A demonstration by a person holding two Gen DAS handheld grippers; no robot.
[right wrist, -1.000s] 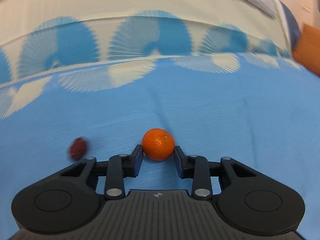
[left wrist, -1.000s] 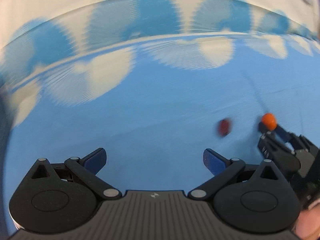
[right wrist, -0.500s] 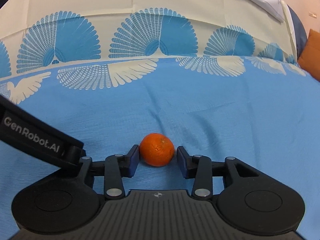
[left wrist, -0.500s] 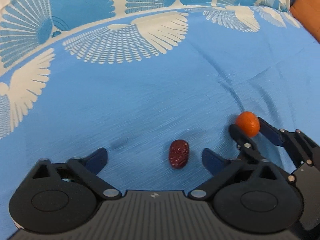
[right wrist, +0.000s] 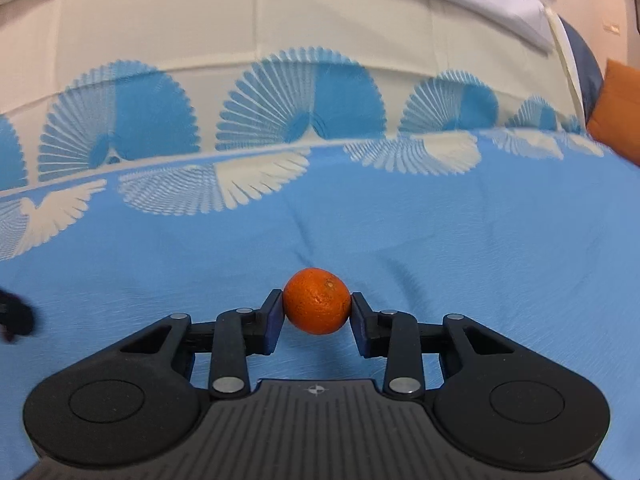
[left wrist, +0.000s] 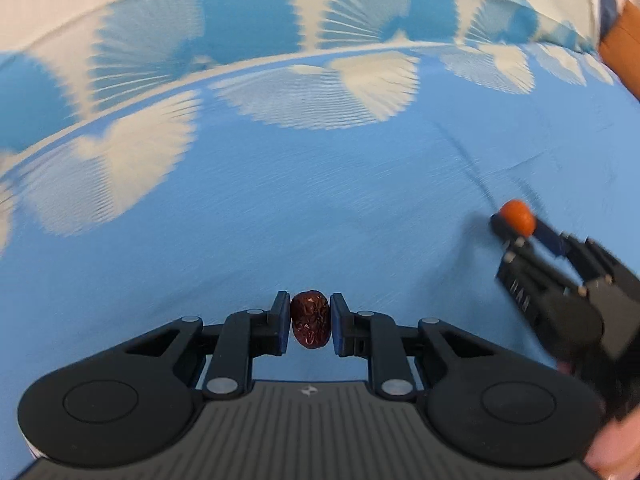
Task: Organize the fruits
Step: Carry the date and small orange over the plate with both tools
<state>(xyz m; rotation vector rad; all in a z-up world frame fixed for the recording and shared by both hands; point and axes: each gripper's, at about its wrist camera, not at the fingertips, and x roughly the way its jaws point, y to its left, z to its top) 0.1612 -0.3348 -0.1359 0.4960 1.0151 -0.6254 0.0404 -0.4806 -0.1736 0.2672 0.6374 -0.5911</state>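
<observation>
Blue fan-patterned cloth (right wrist: pixel 460 240) spreads under us. Our left gripper (left wrist: pixel 310 322) pinches a dried red date (left wrist: pixel 310 323); our right gripper (right wrist: pixel 317 312) clamps a mandarin (right wrist: pixel 317 301). Both fruits are grasped, we judge; sorting them remains, with no destination in view.

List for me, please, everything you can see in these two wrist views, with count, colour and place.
dried red date: one, dark red and wrinkled, between the fingers of the left hand-held gripper.
mandarin orange: one, orange, between the fingers of the right hand-held gripper.
tablecloth: one, blue with white and blue fan patterns and a cream border, under everything.
orange cushion: one, orange, far right edge.
left hand-held gripper: one, black with blue pads, shut on the date.
right hand-held gripper: one, black with blue pads, shut on the orange.
</observation>
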